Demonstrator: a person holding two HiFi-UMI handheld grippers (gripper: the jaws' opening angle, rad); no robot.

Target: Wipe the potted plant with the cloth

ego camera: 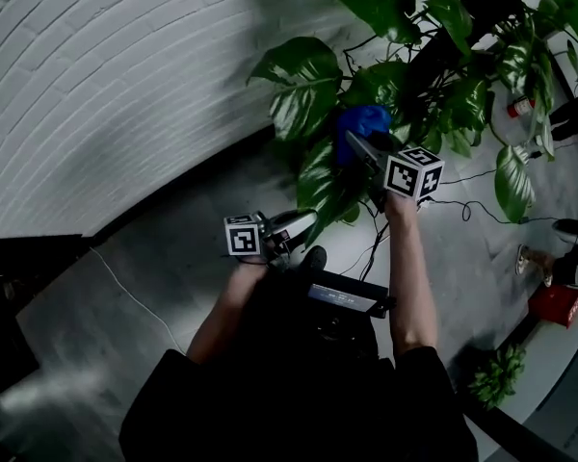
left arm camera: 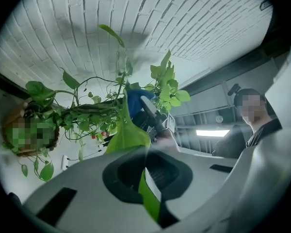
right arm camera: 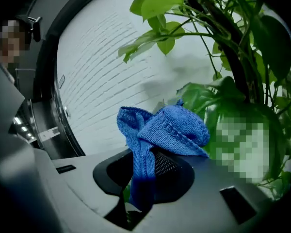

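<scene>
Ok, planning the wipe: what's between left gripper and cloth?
A green leaf, pinched by the left gripper, reaching toward the cloth, per the left gripper view.

The right gripper (right arm camera: 144,181) had its jaws closed on a blue knitted cloth (right arm camera: 167,130), whose bunched folds rose above them. Right of the cloth and above it hung the green leaves and dark stems of the potted plant (right arm camera: 233,47). Left of the cloth stood a white brick wall (right arm camera: 97,81).
</scene>
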